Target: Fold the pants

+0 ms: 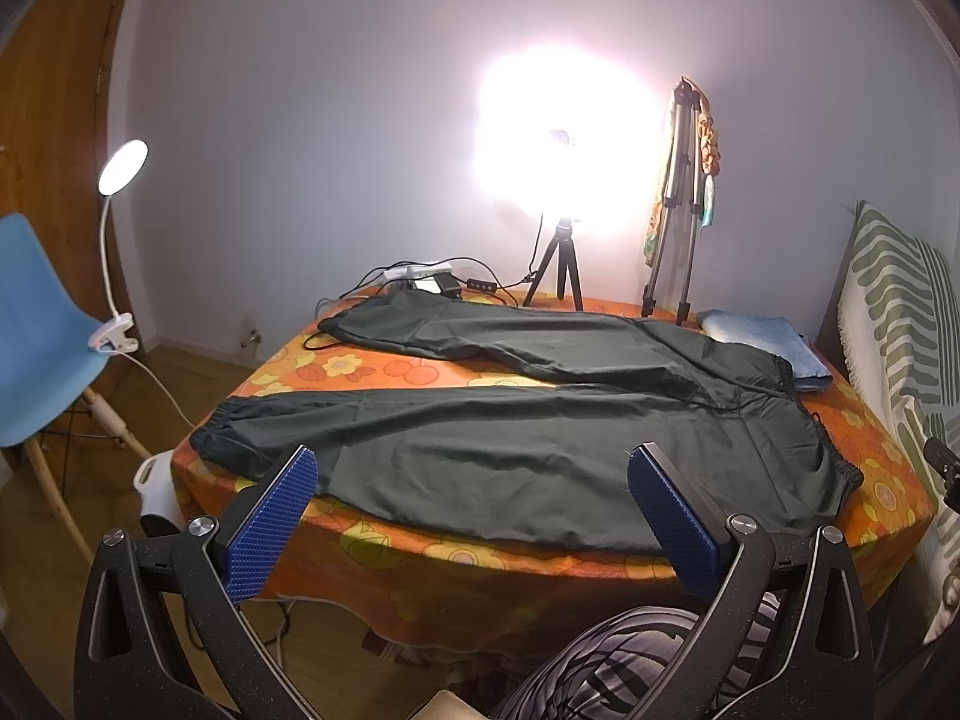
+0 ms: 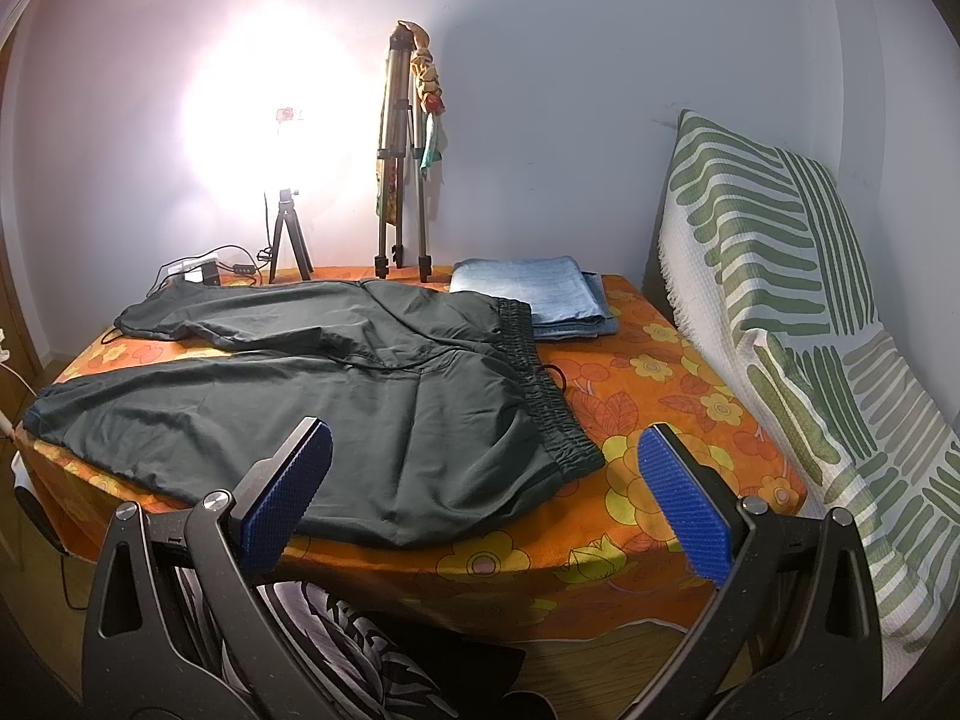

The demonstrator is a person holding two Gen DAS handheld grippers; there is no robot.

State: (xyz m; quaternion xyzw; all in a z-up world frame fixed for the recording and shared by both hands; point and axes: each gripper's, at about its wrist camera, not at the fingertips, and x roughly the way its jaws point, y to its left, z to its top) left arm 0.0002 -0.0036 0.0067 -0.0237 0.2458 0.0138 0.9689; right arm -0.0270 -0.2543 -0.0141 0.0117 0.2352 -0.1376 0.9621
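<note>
Dark green pants (image 1: pixel 510 450) lie spread flat on a table under an orange flowered cloth (image 1: pixel 372 372). Both legs run to the left, the elastic waistband (image 2: pixel 540 384) is at the right. In the right wrist view the pants (image 2: pixel 300 396) fill the left half of the table. My left gripper (image 1: pixel 474 468) hovers open above the near leg at the table's front edge, with nothing between its blue pads (image 1: pixel 282 510). Over the near waist corner, my right gripper (image 2: pixel 486 450) is open too and holds nothing.
Folded blue jeans (image 2: pixel 534 294) sit at the back right. A bright lamp on a small tripod (image 1: pixel 558 264), a tall folded tripod (image 1: pixel 672 204), cables and a power strip (image 1: pixel 420 276) stand at the back. Blue chair (image 1: pixel 36 324) left, striped cushion (image 2: pixel 780 276) right.
</note>
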